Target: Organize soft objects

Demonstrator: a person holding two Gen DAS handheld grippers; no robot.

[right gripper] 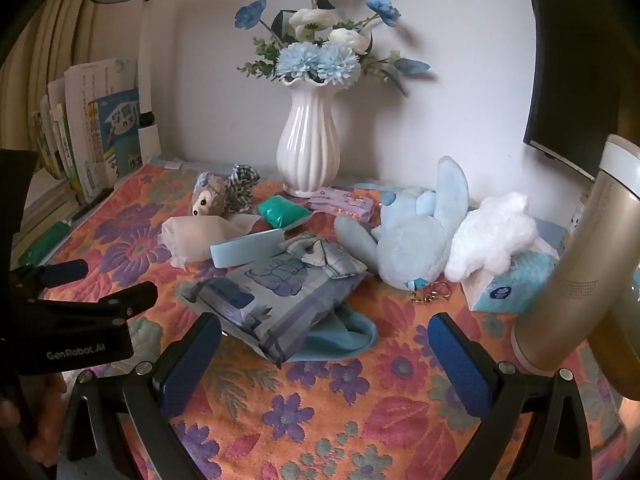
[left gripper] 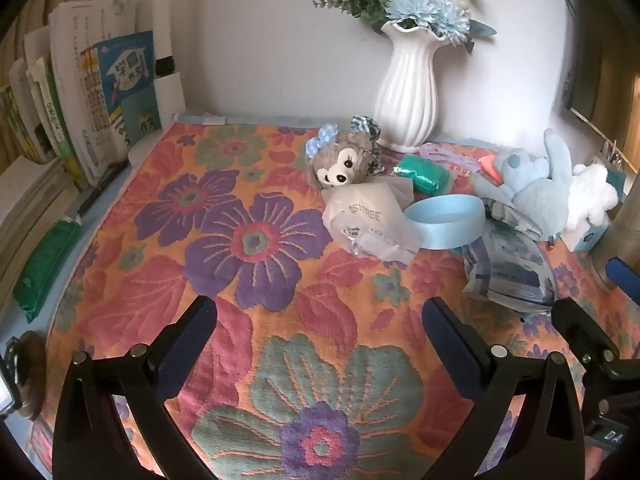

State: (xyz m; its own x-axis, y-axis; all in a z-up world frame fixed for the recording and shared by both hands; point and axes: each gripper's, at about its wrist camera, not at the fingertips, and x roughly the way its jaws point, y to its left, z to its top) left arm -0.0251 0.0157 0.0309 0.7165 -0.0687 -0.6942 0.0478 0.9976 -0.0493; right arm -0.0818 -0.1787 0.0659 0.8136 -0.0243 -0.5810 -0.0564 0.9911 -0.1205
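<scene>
Soft things lie scattered over a flowered cloth (left gripper: 248, 312). A brown bear plush (left gripper: 342, 160) with blue bows rests near the vase, also in the right wrist view (right gripper: 208, 198). A light blue plush (right gripper: 416, 248) lies on its side with a white fluffy toy (right gripper: 492, 236) beside it. A blue patterned pouch (right gripper: 280, 304) sits on a blue cloth (right gripper: 340, 336), just beyond my right gripper (right gripper: 324, 350). A white wrapped pack (left gripper: 368, 220) and a green bundle (left gripper: 424, 174) lie mid-table. My left gripper (left gripper: 320, 320) hovers open over bare cloth. Both grippers hold nothing.
A white vase (right gripper: 310, 144) of blue flowers stands at the back wall. Books (left gripper: 100, 96) line the left edge. A gold flask (right gripper: 580, 264) stands at the right, beside a tissue box (right gripper: 508, 288). A blue ring-shaped band (left gripper: 444, 220) and a purple packet (right gripper: 344, 202) lie among the toys.
</scene>
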